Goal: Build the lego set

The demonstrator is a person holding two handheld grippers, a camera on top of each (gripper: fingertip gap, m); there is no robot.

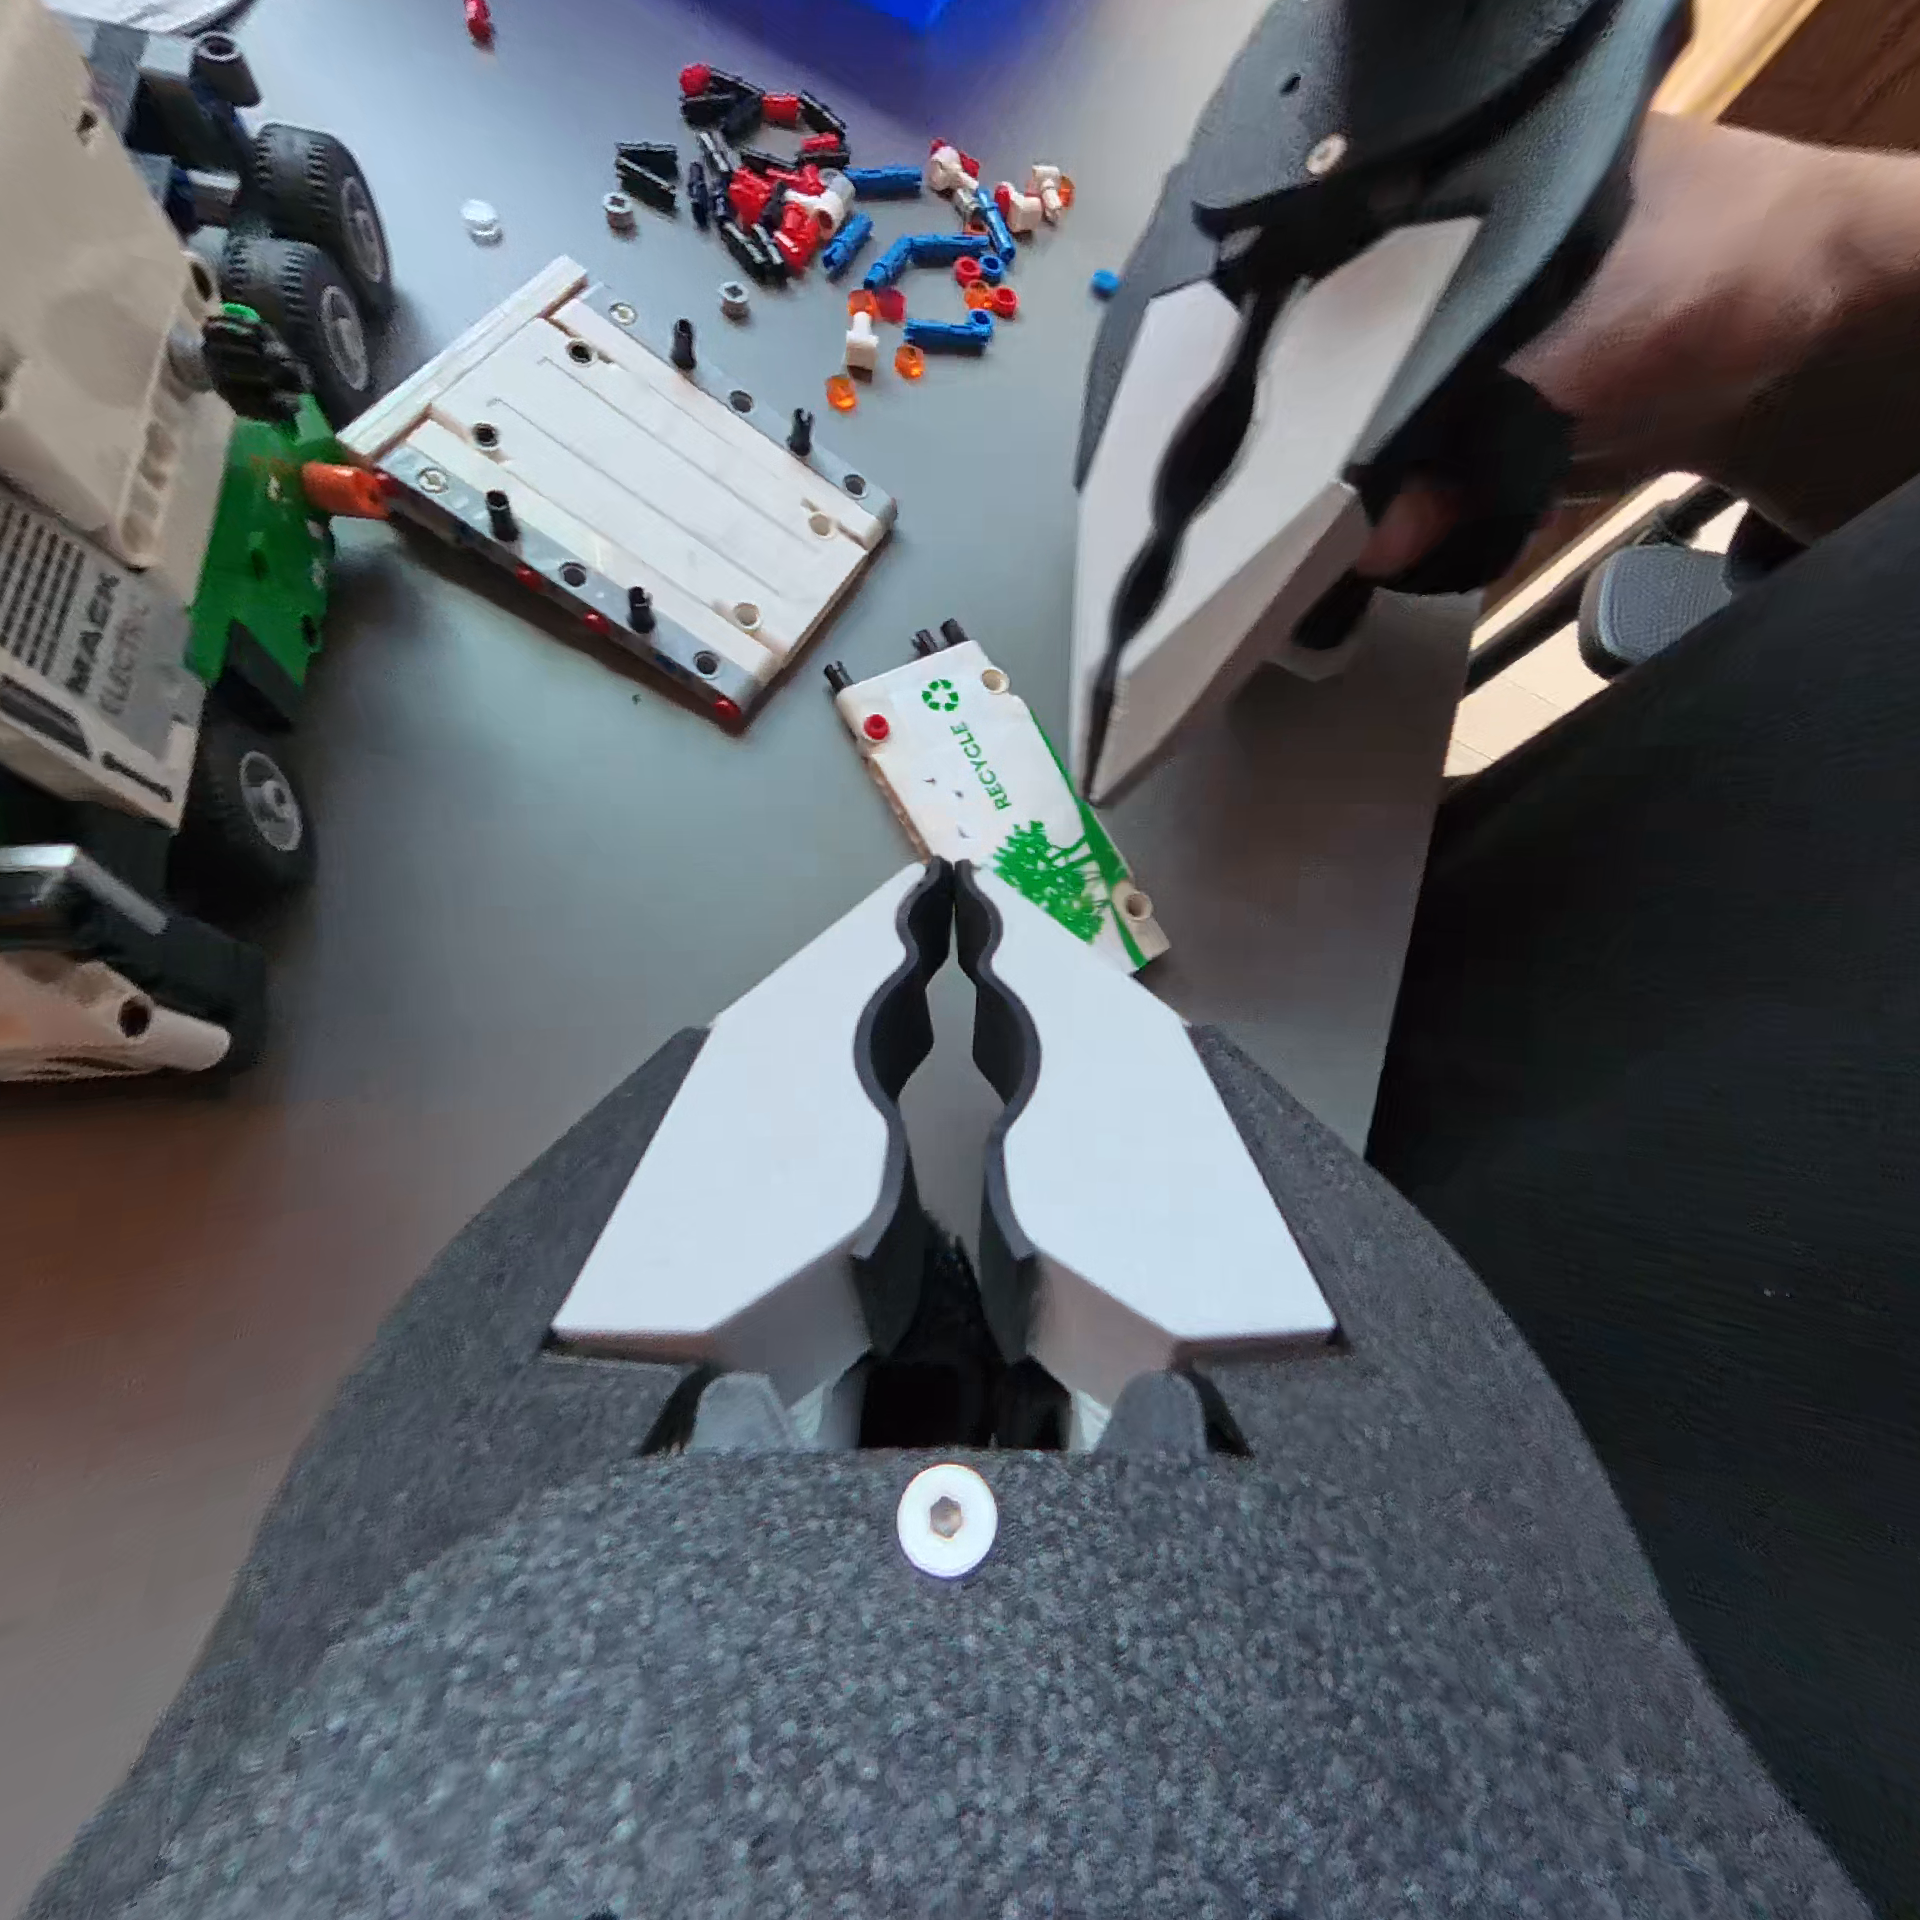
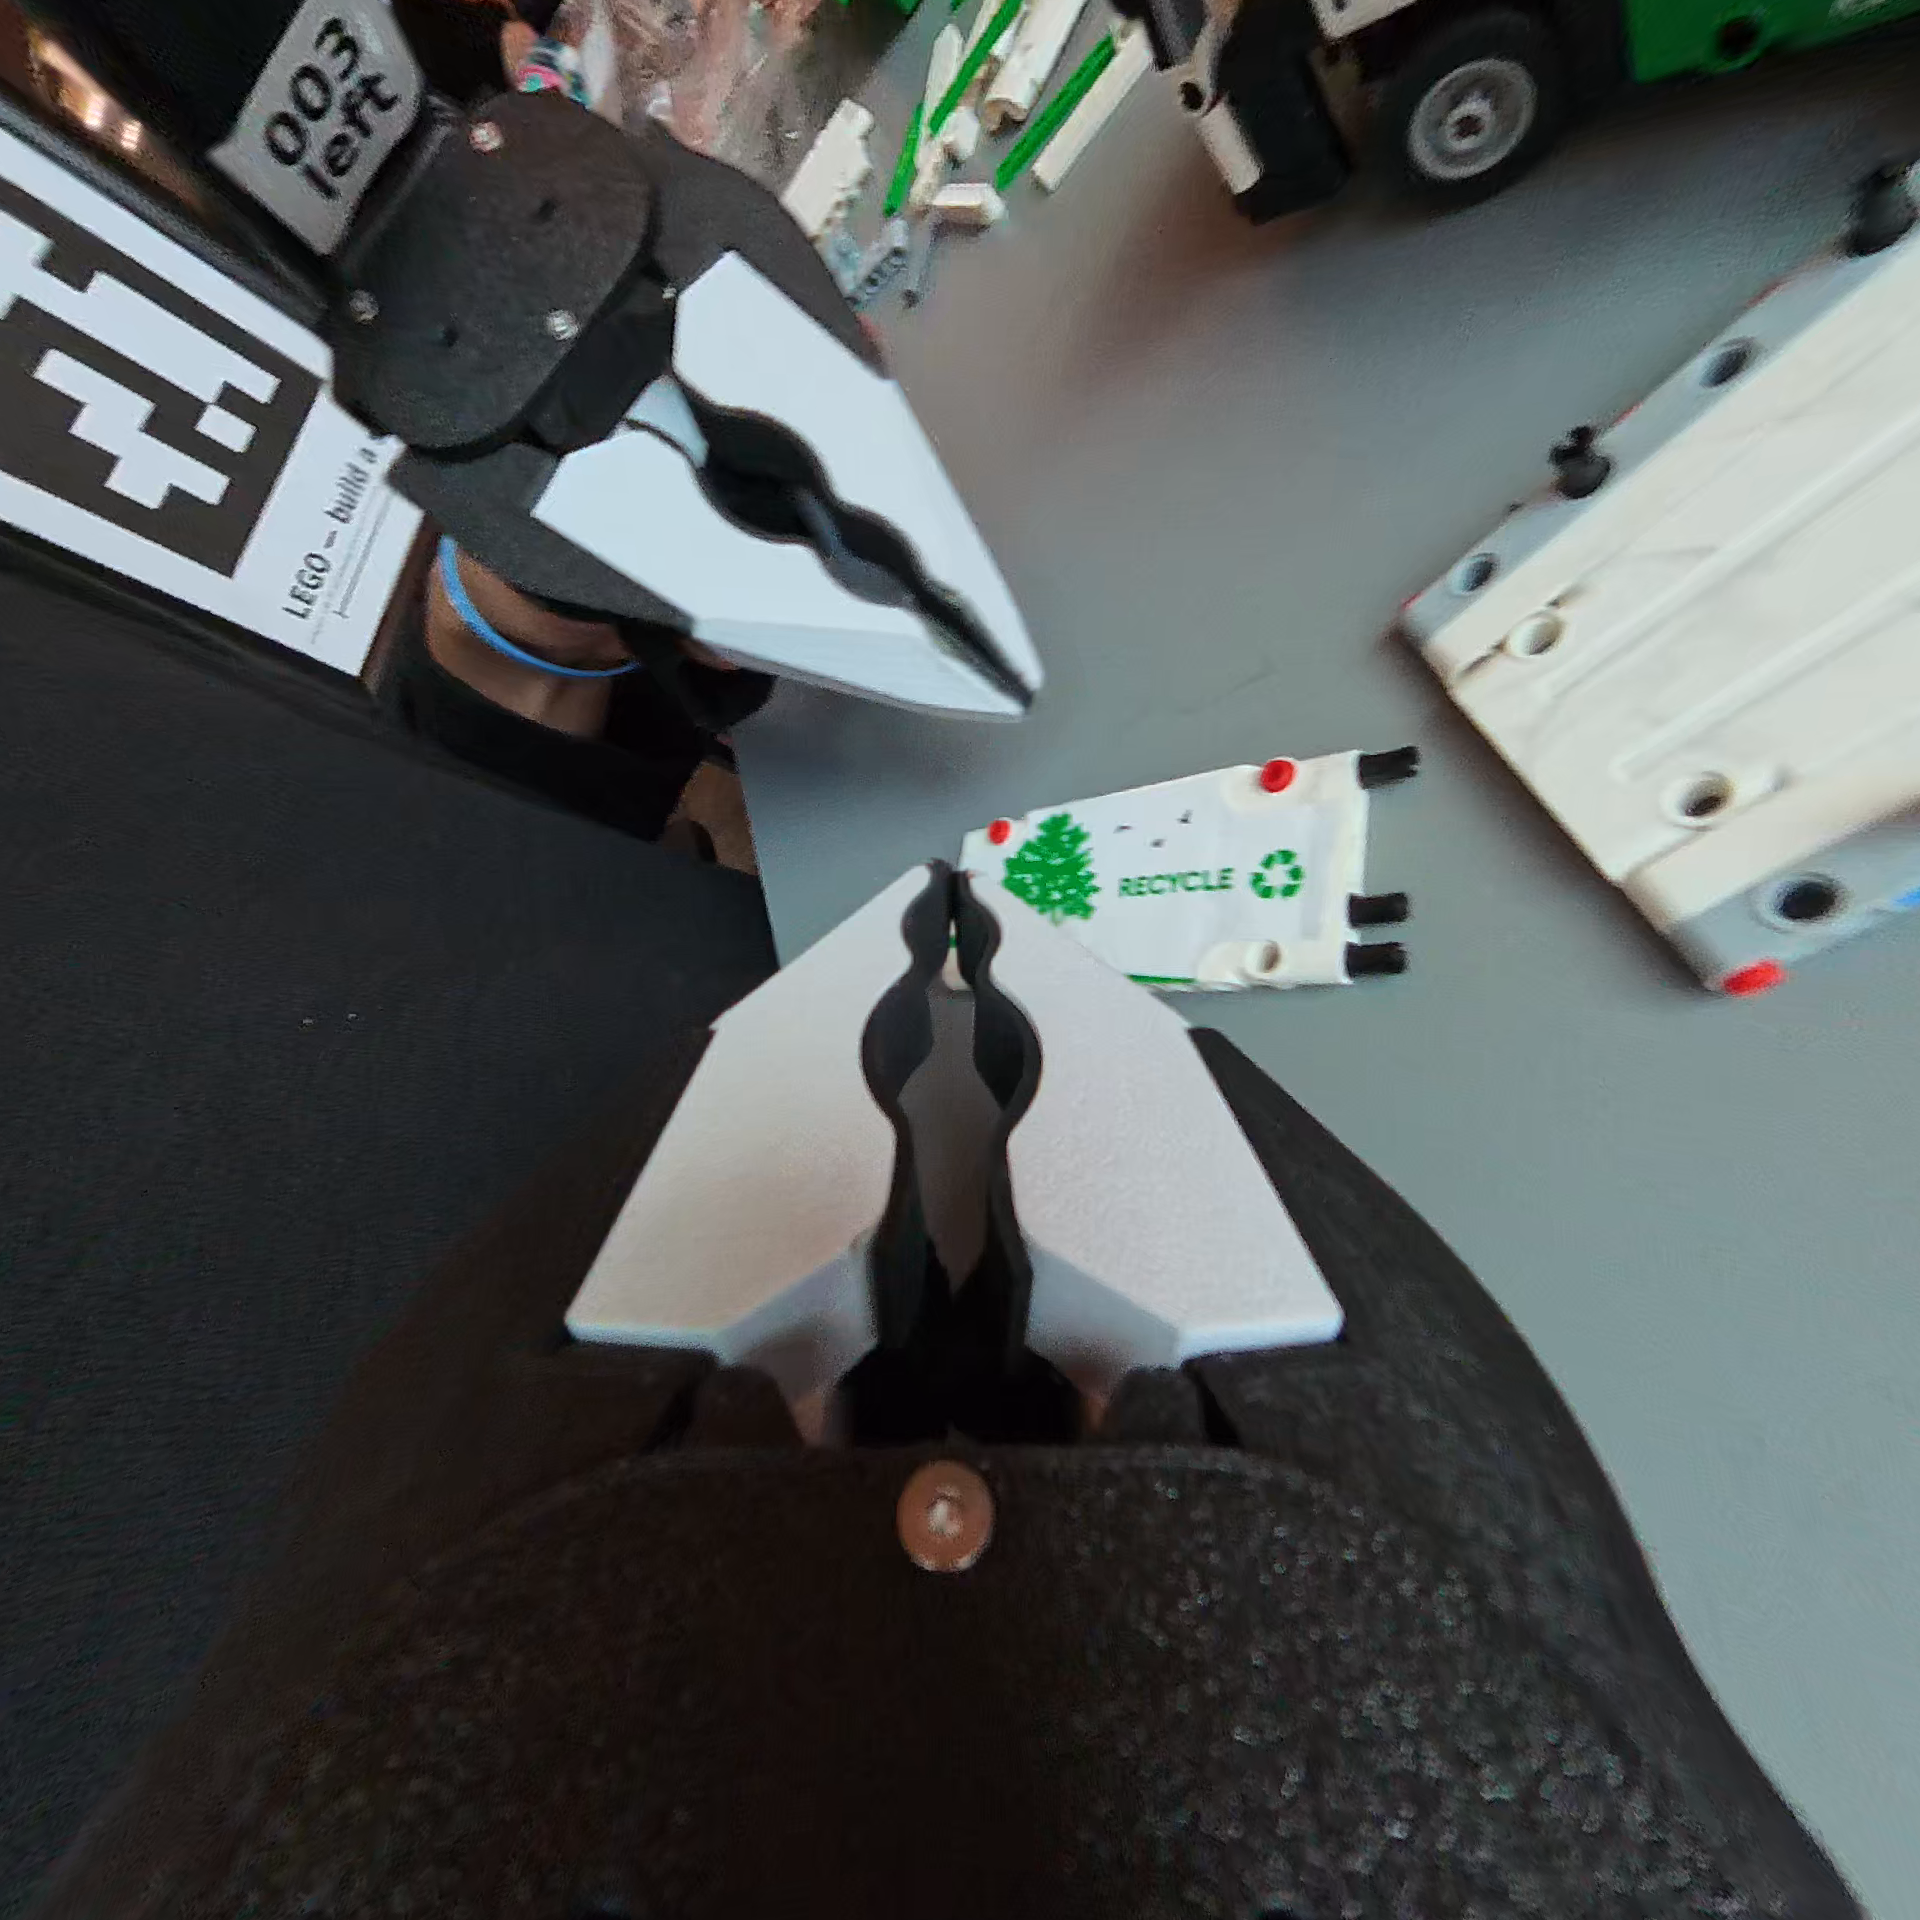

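Lying flat, white printed panel point(image 1: 997, 790) is being flanked: left gripper point(image 1: 953, 868) at 6 o'clock, right gripper point(image 2: 953, 873), both pressed together, bare.

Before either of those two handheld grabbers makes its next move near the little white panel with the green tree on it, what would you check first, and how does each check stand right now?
1. Left gripper holds nothing: ok, fingers together.
2. Right gripper holds nothing: ok, fingers together.
3. White tree panel lies flat on the grey table, free of both grippers: ok.
4. Panel's black pins in place: ok.
5. Large ribbed panel apart from the tree panel: ok.
6. Grippers clear of each other: ok.
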